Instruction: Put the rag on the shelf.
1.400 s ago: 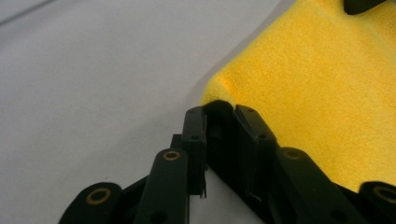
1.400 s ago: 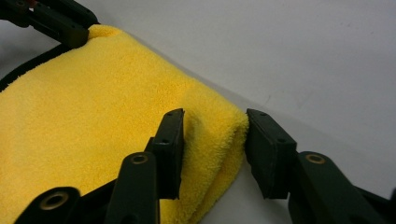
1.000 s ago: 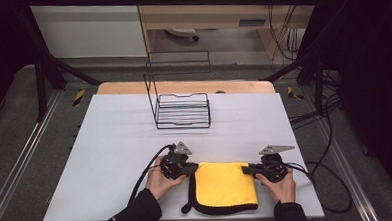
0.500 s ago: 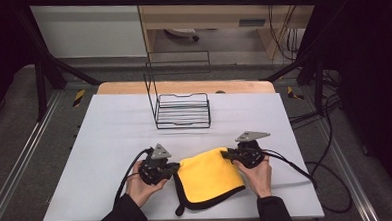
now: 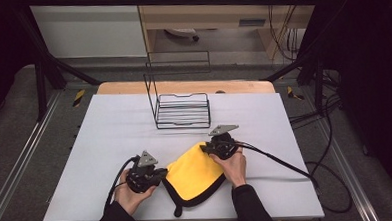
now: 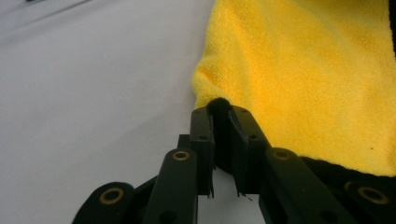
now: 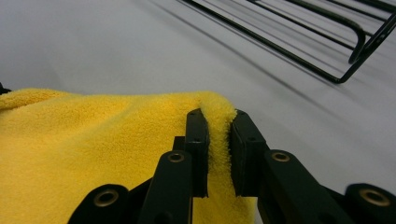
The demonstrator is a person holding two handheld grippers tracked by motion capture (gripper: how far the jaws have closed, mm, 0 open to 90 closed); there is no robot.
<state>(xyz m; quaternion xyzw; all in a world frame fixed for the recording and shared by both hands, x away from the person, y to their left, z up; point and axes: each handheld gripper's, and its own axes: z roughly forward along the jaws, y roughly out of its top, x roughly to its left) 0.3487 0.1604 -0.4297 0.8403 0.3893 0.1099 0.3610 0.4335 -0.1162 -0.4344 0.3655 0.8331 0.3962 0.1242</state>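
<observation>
Both hands have swung the yellow cloth (image 5: 195,173) round since the earlier frames: it now lies as a diamond, its black-edged corner at 6 o'clock near the front edge of the bench (image 5: 109,124). At 8 o'clock the left tongs (image 5: 161,175) grip the cloth's black-trimmed corner, their jaws having just eased slightly. At 5 o'clock the right tongs (image 5: 204,148) are clenched on a yellow corner. One cloth, one wire rack (image 5: 181,108) at 12 o'clock, two tongs. Bare bench spreads left and right.
</observation>
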